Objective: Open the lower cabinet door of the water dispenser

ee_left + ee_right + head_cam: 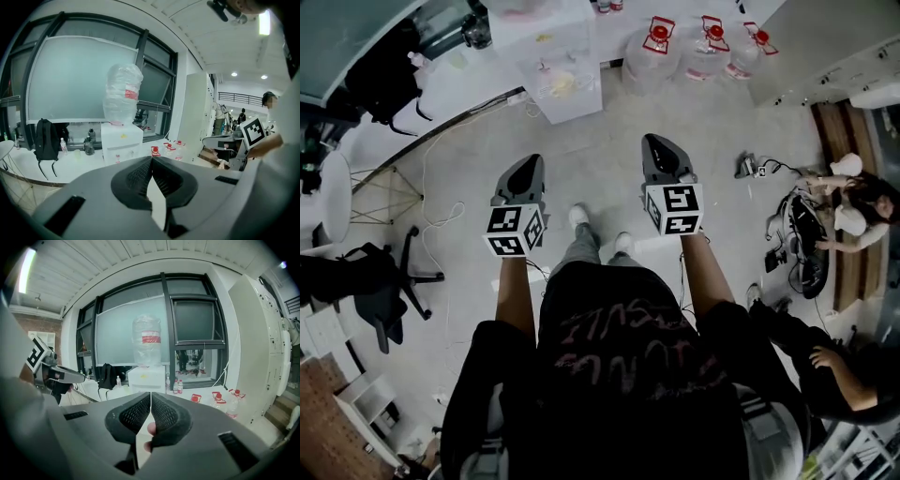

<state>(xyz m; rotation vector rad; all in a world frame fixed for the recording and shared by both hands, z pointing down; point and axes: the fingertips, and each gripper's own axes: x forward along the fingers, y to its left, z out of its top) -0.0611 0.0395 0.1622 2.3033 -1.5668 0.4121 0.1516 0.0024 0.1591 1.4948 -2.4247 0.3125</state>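
The white water dispenser (555, 67) stands on the floor ahead of me, against the window ledge, with a wrapped clear bottle (123, 93) on top. Its front shows in the left gripper view (121, 143) and the right gripper view (146, 378); the lower cabinet part sits just above the jaws and the door looks closed. My left gripper (528, 163) and right gripper (655, 141) are held side by side at waist height, well short of the dispenser. Both point toward it with their ribbed pads touching and nothing between them.
Several large water jugs with red caps (705, 45) stand right of the dispenser. A black office chair (382, 281) and a round white table (336, 195) are at the left. A person sits among cables and gear (853, 211) at the right. A black backpack (46, 138) rests on the ledge.
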